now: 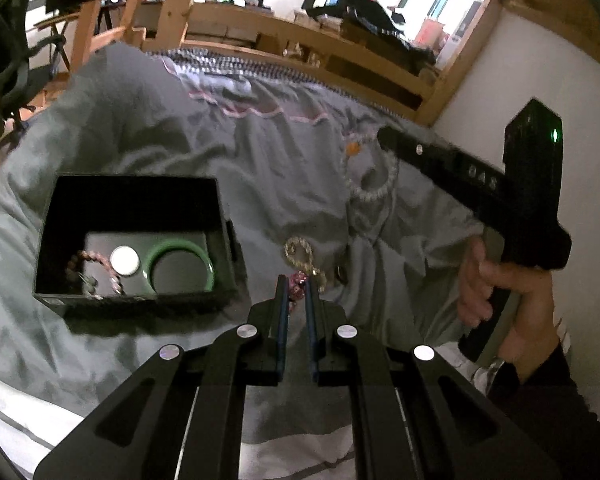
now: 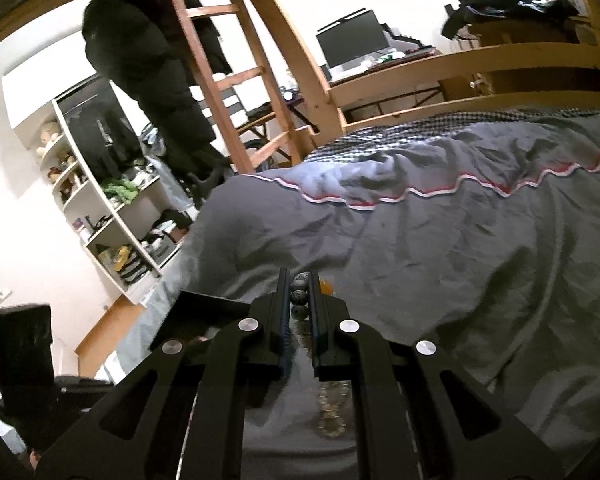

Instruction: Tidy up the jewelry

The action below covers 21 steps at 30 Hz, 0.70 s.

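Note:
My left gripper (image 1: 297, 286) is shut on a dark red beaded piece (image 1: 297, 285), held low over the grey duvet just right of a black open box (image 1: 140, 300). The box holds a green bangle (image 1: 180, 249), a pink bead bracelet (image 1: 114, 276) and a white round disc (image 1: 125, 261). A gold chain bracelet (image 1: 302, 254) and a clear bead bracelet (image 1: 370, 190) lie on the duvet beyond. My right gripper (image 2: 300, 288) is shut on a strand of dark grey beads (image 2: 300, 294) that hangs down between its fingers; a corner of the box (image 2: 204, 312) shows to its left.
The grey duvet (image 1: 228, 160) covers the bed, with a wooden bed frame (image 1: 300, 40) behind and a white wall on the right. A ladder (image 2: 220, 80), white shelves (image 2: 112, 216) and a desk with a monitor (image 2: 352, 40) stand beyond the bed.

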Each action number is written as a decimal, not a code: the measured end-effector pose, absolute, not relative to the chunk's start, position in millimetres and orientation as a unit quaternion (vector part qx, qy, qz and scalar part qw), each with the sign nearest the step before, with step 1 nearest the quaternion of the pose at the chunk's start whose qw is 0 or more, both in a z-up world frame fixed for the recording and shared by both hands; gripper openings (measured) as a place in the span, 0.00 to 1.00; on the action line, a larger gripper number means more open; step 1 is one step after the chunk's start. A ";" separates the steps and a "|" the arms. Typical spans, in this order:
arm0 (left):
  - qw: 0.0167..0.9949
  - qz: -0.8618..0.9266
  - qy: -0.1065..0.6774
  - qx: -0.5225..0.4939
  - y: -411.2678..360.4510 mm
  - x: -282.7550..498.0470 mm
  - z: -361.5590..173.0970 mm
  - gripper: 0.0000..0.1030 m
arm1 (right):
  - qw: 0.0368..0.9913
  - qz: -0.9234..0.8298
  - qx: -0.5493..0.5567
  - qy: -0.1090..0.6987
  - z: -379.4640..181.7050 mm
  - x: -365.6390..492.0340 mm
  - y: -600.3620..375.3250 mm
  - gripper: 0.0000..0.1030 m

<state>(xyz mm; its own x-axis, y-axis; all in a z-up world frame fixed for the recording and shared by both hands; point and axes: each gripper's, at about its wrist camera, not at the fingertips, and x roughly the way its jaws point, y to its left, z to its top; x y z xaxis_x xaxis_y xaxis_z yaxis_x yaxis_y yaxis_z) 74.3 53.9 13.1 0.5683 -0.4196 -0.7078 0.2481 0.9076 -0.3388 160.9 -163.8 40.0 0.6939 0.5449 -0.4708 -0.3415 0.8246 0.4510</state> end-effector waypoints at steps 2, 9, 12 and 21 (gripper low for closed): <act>0.885 -0.184 0.415 -0.103 60.2 73.9 19.8 0.08 | 0.903 0.258 0.167 0.301 44.2 157.9 -156.6 0.09; 0.903 -0.155 0.385 -0.110 90.4 75.3 42.3 0.08 | 0.883 0.310 0.190 0.298 53.5 148.7 -133.4 0.09; 0.908 -0.138 0.379 -0.111 103.6 77.3 46.8 0.08 | 0.875 0.325 0.192 0.303 51.5 146.7 -120.7 0.09; 0.915 -0.083 0.380 -0.105 139.8 89.3 46.1 0.08 | 0.865 0.340 0.179 0.323 37.2 139.3 -81.0 0.09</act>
